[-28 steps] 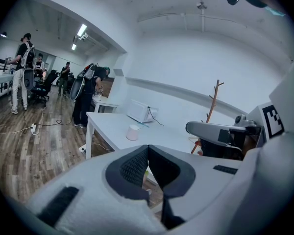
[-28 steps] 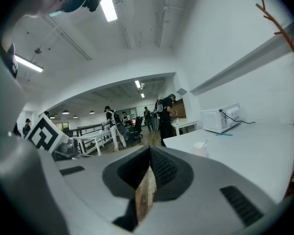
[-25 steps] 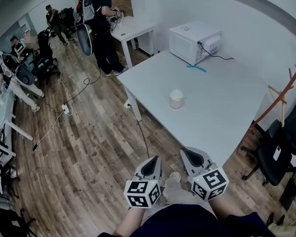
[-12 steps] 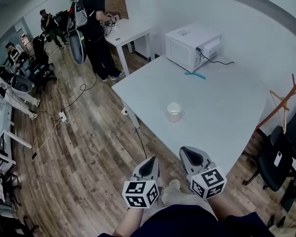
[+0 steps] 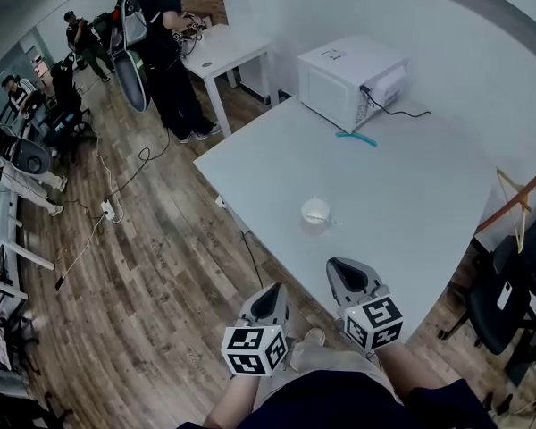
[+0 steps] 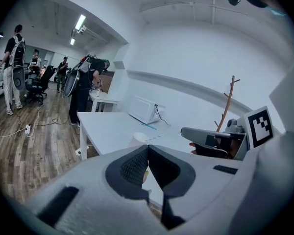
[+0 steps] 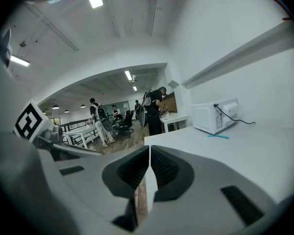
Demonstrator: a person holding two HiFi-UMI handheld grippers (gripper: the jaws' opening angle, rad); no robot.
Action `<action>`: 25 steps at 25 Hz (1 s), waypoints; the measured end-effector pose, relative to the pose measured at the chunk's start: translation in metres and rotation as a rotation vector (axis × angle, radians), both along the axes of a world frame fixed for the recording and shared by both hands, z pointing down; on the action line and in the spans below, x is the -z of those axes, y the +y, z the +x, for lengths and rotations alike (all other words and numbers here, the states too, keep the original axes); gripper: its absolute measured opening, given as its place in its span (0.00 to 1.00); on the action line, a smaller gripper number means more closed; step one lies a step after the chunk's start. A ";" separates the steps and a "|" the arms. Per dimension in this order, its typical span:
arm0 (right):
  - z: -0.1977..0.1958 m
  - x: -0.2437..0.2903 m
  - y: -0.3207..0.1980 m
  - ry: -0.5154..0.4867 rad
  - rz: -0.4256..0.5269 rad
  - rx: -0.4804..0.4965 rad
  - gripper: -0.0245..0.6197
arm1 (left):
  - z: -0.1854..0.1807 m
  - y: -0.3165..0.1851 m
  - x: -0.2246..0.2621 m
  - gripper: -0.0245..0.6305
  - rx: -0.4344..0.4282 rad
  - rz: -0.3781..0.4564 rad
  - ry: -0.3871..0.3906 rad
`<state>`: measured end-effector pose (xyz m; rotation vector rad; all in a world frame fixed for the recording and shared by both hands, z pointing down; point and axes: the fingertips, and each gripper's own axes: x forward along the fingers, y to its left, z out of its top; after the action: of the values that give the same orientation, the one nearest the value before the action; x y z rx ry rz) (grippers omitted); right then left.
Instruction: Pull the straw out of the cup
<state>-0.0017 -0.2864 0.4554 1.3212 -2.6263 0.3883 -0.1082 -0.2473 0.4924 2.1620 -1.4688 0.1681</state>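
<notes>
A small white cup (image 5: 315, 211) stands on the white table (image 5: 402, 177), a thin pale straw (image 5: 322, 219) lying across its rim; the cup (image 6: 138, 139) also shows in the left gripper view. My left gripper (image 5: 270, 298) is below the table's near edge, over the floor, jaws pressed together with nothing between them. At the table's near edge, well short of the cup, sits my right gripper (image 5: 347, 276), its jaws likewise closed and empty.
A white microwave (image 5: 352, 80) with a black cable stands at the table's far side, a teal strip (image 5: 355, 138) before it. A second white table (image 5: 221, 50) and several people are to the far left. A black chair (image 5: 509, 302) and wooden rack (image 5: 518, 204) stand right.
The view has shifted closer over the table, so the cup sits lower and nearer. Both grippers keep about the same place and stay shut.
</notes>
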 end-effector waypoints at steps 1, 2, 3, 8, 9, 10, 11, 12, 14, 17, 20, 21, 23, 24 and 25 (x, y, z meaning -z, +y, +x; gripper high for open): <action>0.000 -0.003 -0.006 0.004 -0.004 -0.001 0.09 | 0.000 -0.005 -0.003 0.06 0.000 -0.005 0.001; 0.000 -0.006 -0.011 0.008 -0.006 -0.005 0.09 | 0.000 -0.009 -0.005 0.06 -0.001 -0.010 0.002; 0.000 -0.010 -0.017 0.013 -0.008 -0.009 0.09 | 0.000 -0.014 -0.008 0.06 -0.003 -0.014 0.002; 0.005 -0.033 -0.042 0.038 -0.035 -0.027 0.09 | 0.004 -0.032 -0.022 0.06 -0.012 -0.035 -0.005; 0.007 -0.039 -0.047 0.043 -0.046 -0.030 0.09 | 0.004 -0.035 -0.025 0.06 -0.013 -0.041 -0.006; 0.008 -0.044 -0.051 0.047 -0.059 -0.032 0.09 | 0.005 -0.037 -0.028 0.06 -0.013 -0.047 -0.005; 0.008 -0.049 -0.055 0.050 -0.071 -0.031 0.09 | 0.005 -0.040 -0.031 0.06 -0.013 -0.052 -0.004; 0.008 -0.054 -0.059 0.050 -0.084 -0.028 0.09 | 0.005 -0.042 -0.033 0.06 -0.013 -0.057 -0.001; 0.009 -0.064 -0.067 0.048 -0.107 -0.027 0.09 | 0.006 -0.047 -0.038 0.06 -0.014 -0.068 0.001; 0.016 -0.080 -0.082 0.060 -0.133 -0.054 0.09 | 0.009 -0.055 -0.047 0.06 -0.015 -0.085 -0.003; 0.024 -0.093 -0.095 0.068 -0.155 -0.087 0.17 | 0.011 -0.063 -0.055 0.06 -0.023 -0.094 -0.010; 0.026 -0.096 -0.099 0.070 -0.160 -0.096 0.18 | 0.012 -0.066 -0.057 0.06 -0.025 -0.096 -0.012; 0.029 -0.101 -0.105 0.070 -0.166 -0.104 0.19 | 0.014 -0.071 -0.062 0.06 -0.026 -0.102 -0.014; 0.030 -0.103 -0.108 0.068 -0.169 -0.104 0.19 | 0.015 -0.073 -0.065 0.06 -0.026 -0.105 -0.015; 0.030 -0.106 -0.110 0.066 -0.172 -0.103 0.19 | 0.016 -0.075 -0.067 0.06 -0.026 -0.108 -0.016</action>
<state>0.0286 -0.3965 0.5609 1.3905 -2.4174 0.5612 -0.0921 -0.3228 0.5598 2.0978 -1.4080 0.2679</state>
